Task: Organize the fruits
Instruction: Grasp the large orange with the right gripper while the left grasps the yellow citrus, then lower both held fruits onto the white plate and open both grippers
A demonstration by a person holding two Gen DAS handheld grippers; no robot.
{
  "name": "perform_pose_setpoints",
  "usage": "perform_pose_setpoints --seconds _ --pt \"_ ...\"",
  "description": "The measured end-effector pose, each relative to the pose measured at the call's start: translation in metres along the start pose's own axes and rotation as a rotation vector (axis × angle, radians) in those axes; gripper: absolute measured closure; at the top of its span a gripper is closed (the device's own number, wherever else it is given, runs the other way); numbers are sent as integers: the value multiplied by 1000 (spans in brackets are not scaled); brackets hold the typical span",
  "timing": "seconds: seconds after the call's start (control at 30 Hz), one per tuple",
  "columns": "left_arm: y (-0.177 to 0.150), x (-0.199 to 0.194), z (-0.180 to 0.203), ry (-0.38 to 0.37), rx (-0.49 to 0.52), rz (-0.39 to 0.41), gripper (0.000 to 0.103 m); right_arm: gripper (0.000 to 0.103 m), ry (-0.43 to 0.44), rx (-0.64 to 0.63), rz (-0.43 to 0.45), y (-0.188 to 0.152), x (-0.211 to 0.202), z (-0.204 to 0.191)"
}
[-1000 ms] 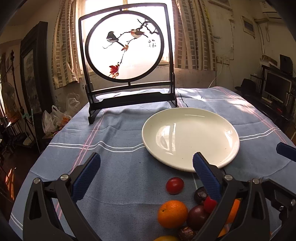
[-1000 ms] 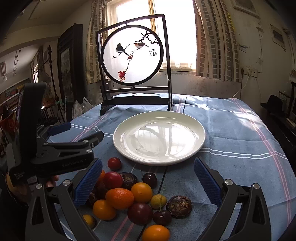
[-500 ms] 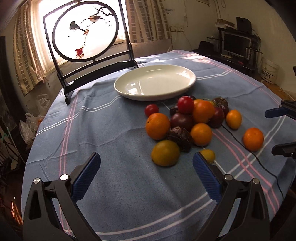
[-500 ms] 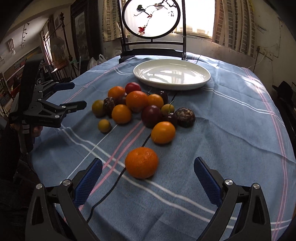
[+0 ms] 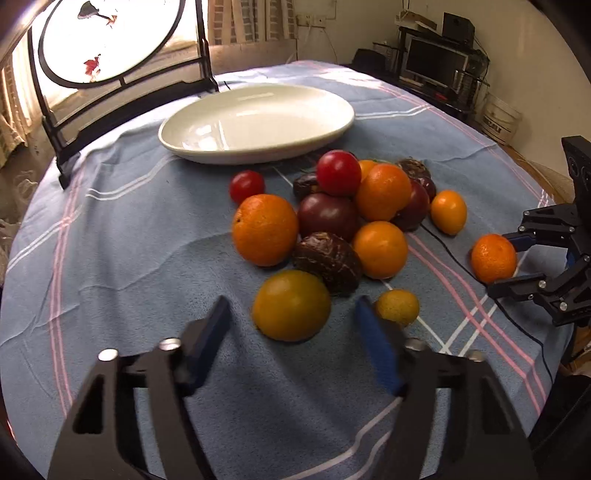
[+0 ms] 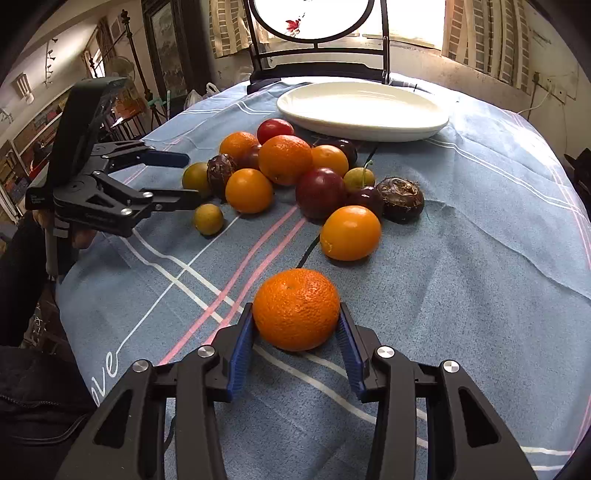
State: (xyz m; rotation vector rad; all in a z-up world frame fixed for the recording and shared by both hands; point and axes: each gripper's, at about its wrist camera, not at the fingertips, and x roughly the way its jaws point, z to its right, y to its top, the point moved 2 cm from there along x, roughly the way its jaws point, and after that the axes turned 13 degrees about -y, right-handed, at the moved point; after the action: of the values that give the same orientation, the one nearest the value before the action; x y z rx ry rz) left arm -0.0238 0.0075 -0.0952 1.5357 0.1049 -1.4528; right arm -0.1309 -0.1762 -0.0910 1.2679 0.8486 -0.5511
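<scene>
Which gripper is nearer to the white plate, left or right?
Neither clearly. The left gripper is at a greenish-orange fruit, the right gripper around a lone orange; both sit across the fruit pile from the white plate.

You work at a round table with a blue tablecloth (image 5: 122,236) that has pink and white stripes. At the far edge you see a decorative round screen (image 5: 107,37) in a black frame; strong daylight comes through it from the window (image 6: 413,18) behind. Striped curtains (image 6: 491,40) hang at both sides of this window. On your right the wall is cream, and a dark shelf carries a monitor (image 5: 430,62); a white bucket (image 5: 500,118) stands near it on the floor. On your left there is a tall dark-framed picture (image 6: 168,62), a standing fan (image 6: 120,68) and some plastic bags (image 6: 199,96).
</scene>
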Motion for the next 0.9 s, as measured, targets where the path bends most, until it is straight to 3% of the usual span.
perform_pose_setpoints --seconds 0.03,0.17,0.4,0.53,0.7,0.9 --pt "1 5 -3 1 -16 -16 61 60 -1 -4 2 0 0 0" --pt "0 -1 -3 -10 -26 1 62 61 5 4 -4 0 -5 4" --pt "15 -49 15 33 19 102 62 61 21 13 36 19 -24 20" --pt "60 -57 9 93 -8 160 62 61 -17 -1 110 64 -30 31" --pt "120 -32 -17 175 -82 160 62 60 -44 33 169 136 -7 47" --pt "147 1 -46 242 -146 141 62 60 -33 93 165 180 31 63"
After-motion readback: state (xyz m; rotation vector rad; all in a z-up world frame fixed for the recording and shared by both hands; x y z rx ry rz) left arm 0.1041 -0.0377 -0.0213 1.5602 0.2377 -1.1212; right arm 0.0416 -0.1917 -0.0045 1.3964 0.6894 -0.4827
